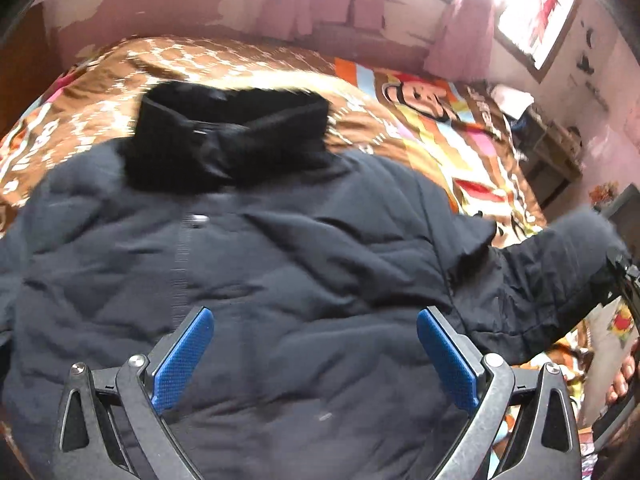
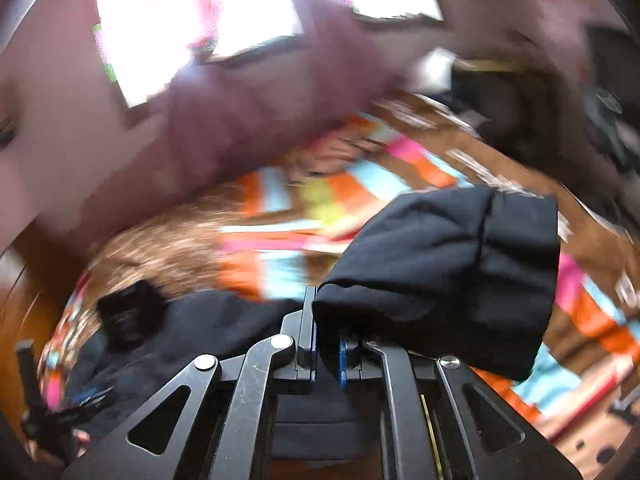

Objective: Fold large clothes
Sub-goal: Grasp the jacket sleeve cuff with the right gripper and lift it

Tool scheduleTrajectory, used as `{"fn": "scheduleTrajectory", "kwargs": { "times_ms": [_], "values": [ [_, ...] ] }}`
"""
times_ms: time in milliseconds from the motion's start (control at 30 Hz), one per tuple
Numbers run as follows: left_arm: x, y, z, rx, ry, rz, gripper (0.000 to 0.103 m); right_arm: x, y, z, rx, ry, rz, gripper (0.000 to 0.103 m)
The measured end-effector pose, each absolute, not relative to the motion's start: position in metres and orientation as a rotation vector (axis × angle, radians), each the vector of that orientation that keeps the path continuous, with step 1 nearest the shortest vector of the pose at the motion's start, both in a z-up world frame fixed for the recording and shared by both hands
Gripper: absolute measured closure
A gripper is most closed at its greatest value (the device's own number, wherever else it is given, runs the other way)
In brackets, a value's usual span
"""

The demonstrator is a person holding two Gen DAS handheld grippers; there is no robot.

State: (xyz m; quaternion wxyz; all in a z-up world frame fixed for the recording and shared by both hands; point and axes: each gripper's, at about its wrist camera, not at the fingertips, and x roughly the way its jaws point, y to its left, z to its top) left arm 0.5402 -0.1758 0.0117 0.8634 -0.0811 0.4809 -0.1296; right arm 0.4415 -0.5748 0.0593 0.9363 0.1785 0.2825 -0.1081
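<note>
A large dark navy padded jacket (image 1: 248,264) with a black fur collar (image 1: 228,132) lies front-up on the bed. My left gripper (image 1: 314,320) is open and empty, its blue pads (image 1: 182,356) hovering over the jacket's lower front. The jacket's right sleeve (image 1: 556,276) is lifted off the bed toward the right. My right gripper (image 2: 327,320) is shut on that sleeve (image 2: 448,264) near its cuff and holds it raised; the view is blurred by motion. The jacket body (image 2: 192,332) shows low at the left there.
The bed has a colourful cartoon-print blanket (image 1: 436,120) in brown, orange and pink. A pink wall with a bright window (image 1: 536,12) lies beyond. A dark shelf with clutter (image 1: 552,160) stands at the right. A person's hand (image 1: 622,376) shows at the right edge.
</note>
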Motion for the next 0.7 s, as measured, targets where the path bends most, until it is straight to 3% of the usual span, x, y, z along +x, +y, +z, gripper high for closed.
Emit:
{"fn": "scheduleTrajectory", "kwargs": {
  "times_ms": [233,600,667,700],
  "values": [
    [0.516,-0.076,0.043,-0.266,0.984,-0.219,0.001,0.462,-0.418,0.082,-0.016,0.623,0.070,0.096],
    [0.487,0.021,0.017,-0.547,1.036,-0.259,0.001,0.437,-0.265,0.015,-0.289,0.812,0.282,0.094],
    [0.484,0.028,0.006,-0.572,1.054,-0.258,0.001,0.430,-0.252,-0.007,-0.314,0.881,0.320,0.085],
    [0.483,0.031,-0.003,-0.587,1.068,-0.256,0.001,0.426,-0.246,-0.021,-0.313,0.944,0.353,0.071]
  ]
}}
